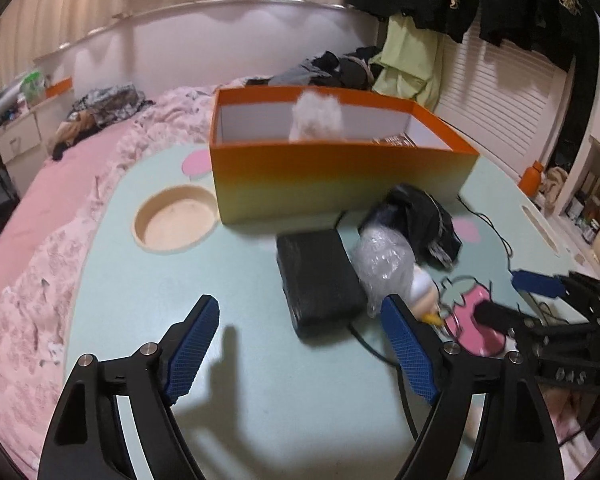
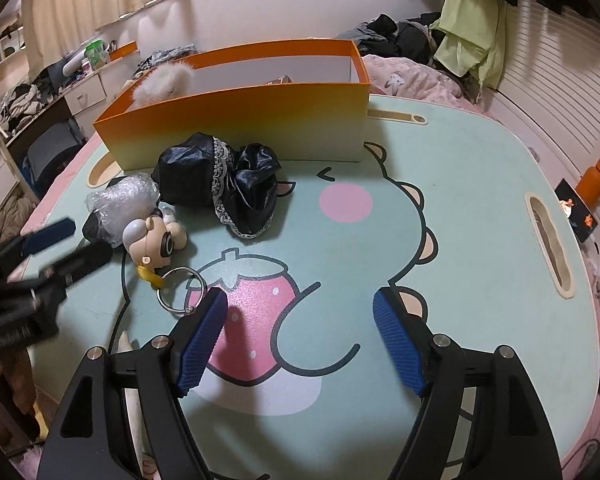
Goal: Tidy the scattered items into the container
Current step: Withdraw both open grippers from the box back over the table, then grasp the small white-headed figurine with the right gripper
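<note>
Bedroom, mint cartoon-print desk (image 2: 480, 184) on pink bed (image 1: 60, 200). Left tongs (image 1: 300, 344) agape, nothing between, above near edge. Right tongs (image 2: 296, 336) likewise agape, empty, over strawberry print (image 2: 256, 312). Key ring (image 2: 180, 290) just beside its left pad. Doll figure (image 2: 152, 240), bubble wrap (image 2: 120, 200), black lace cloth (image 2: 224, 184), black block (image 1: 320, 276) mid-desk. Orange box (image 2: 240, 120) at far edge, white fluff (image 2: 160, 80) inside.

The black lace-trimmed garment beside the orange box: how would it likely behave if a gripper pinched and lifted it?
The black lace-trimmed garment lies crumpled in soft folds, so it would probably droop and unfold rather than hold shape. Its glossy sheen suggests it may be slippery between pads. It looks thin, so likely light.
</note>
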`<move>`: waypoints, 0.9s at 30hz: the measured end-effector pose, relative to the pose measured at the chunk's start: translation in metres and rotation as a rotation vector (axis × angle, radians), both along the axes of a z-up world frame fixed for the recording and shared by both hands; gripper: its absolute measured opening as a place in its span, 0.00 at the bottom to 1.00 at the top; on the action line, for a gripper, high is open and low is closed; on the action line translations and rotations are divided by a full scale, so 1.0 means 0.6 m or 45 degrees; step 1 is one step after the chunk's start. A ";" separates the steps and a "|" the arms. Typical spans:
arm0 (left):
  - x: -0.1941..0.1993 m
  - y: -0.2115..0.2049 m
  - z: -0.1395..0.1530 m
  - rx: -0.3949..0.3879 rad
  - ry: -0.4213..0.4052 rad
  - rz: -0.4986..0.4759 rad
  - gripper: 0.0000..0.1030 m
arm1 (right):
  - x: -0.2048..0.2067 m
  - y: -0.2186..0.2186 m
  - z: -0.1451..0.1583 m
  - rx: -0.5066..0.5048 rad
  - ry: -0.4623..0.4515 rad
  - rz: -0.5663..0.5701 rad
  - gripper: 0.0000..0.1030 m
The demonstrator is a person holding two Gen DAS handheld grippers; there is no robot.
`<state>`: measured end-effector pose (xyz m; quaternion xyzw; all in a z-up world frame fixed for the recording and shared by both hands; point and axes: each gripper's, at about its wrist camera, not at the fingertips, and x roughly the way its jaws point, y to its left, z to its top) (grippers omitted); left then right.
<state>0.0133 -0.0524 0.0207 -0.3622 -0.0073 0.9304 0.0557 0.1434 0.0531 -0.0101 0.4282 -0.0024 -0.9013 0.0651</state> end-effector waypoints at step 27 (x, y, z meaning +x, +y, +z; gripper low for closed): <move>0.013 -0.055 0.042 0.006 0.011 -0.056 0.37 | -0.033 -0.130 0.021 0.057 0.032 0.407 0.73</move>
